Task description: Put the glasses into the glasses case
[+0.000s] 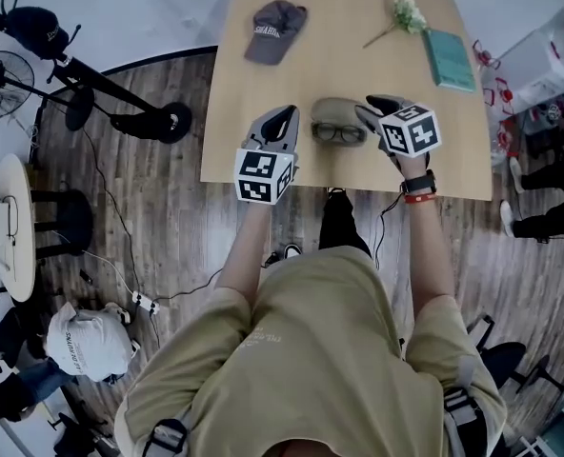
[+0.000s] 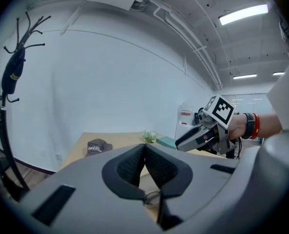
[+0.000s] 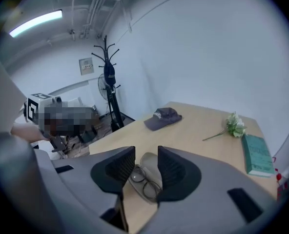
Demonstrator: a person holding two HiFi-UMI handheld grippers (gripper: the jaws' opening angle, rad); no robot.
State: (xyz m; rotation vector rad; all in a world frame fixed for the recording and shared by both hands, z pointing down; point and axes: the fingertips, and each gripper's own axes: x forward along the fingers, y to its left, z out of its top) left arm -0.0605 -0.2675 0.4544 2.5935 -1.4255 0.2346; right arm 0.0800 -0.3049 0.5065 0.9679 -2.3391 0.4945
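The black-framed glasses [image 1: 338, 132] lie low in the middle of the frame, near the front edge of the light wooden surface [image 1: 358, 27]. They rest in what looks like the open olive-grey glasses case [image 1: 337, 110], whose far half curves up behind them. From here I cannot be sure they sit fully down in the shell.

The left gripper [image 1: 284, 117] hangs just left of the case, touching nothing. Its dark fingers [image 2: 130, 167] are pressed tip to tip and hold nothing. The right gripper [image 1: 370, 108] hangs just right of the case, clear of it. Its fingers [image 3: 176, 172] stand partly apart and are empty, and the glasses [image 3: 143, 181] and case [image 3: 147, 159] show through the gap, down on the surface beyond.

I judge that the placing step is as good as done, with both tools lifted away. What is left seems to be closing the case. For that, one gripper should steady the lower shell. The other should fold the raised half over without catching the frame or a temple arm.
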